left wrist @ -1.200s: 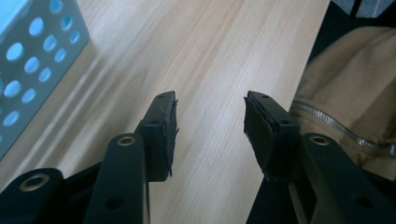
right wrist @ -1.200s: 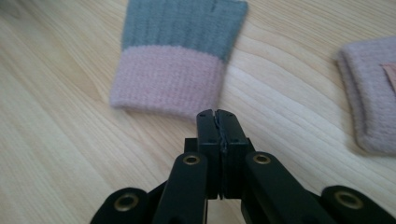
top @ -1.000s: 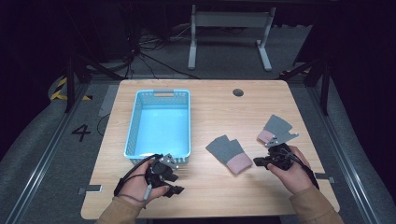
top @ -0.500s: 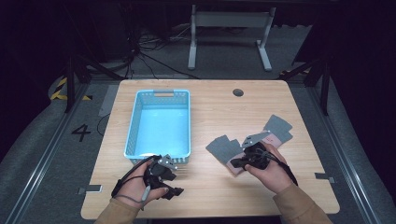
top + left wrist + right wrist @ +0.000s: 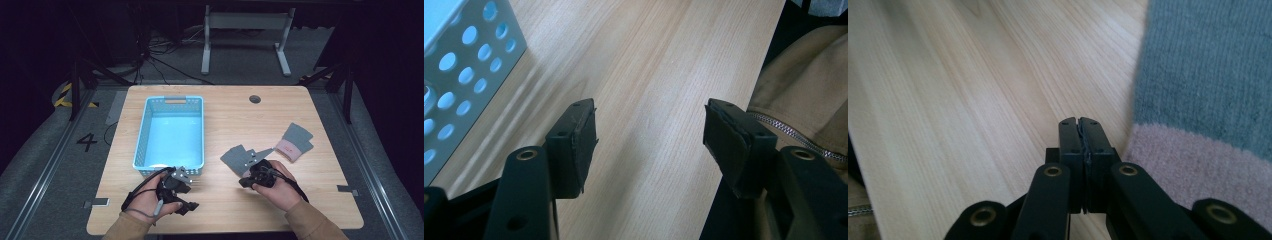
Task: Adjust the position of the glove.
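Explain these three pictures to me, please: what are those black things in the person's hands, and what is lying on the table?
No robot here: a person sits at a wooden table holding a pair of hand-held tongs in each hand. The wide picture comes from a camera fixed above the table. The other two come from small cameras riding on the tongs, looking along their black jaws.

The left tongs rest near a light blue plastic basket; their jaws stand apart, having just been opening, with bare wood between them. The right tongs are shut with nothing between the jaws, right beside a grey sock with a pink cuff. A second grey and pink sock lies farther right. Nothing is held at this moment.
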`<control>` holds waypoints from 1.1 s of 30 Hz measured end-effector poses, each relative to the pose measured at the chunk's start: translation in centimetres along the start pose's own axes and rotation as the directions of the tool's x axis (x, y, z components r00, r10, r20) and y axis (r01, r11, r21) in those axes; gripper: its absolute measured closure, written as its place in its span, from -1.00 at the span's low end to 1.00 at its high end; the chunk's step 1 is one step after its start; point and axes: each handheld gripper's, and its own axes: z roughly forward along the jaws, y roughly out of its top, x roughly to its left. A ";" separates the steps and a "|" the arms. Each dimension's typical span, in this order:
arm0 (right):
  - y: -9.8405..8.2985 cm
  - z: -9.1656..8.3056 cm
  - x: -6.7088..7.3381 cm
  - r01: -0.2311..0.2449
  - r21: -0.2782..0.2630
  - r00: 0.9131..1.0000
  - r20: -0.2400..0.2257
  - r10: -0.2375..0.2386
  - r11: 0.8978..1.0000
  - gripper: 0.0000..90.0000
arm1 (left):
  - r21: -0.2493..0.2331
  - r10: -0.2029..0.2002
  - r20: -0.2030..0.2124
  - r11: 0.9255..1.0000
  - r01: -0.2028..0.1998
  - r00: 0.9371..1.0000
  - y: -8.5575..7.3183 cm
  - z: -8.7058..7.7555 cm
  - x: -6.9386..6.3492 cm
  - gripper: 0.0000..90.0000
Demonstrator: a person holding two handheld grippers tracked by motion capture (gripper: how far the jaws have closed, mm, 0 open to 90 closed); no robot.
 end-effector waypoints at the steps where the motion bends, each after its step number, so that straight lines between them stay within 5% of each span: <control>1: 0.0 0.0 0.0 0.000 0.000 1.000 0.000 0.000 1.000 0.99 | 0.000 0.000 0.000 1.000 0.000 1.000 0.0 0.0 0.0 -0.14; 33: -3.0 -1.5 -2.6 -0.085 0.017 0.994 0.075 0.083 0.996 1.00 | -0.004 0.042 0.007 0.999 -0.042 0.999 1.1 0.3 0.4 -0.21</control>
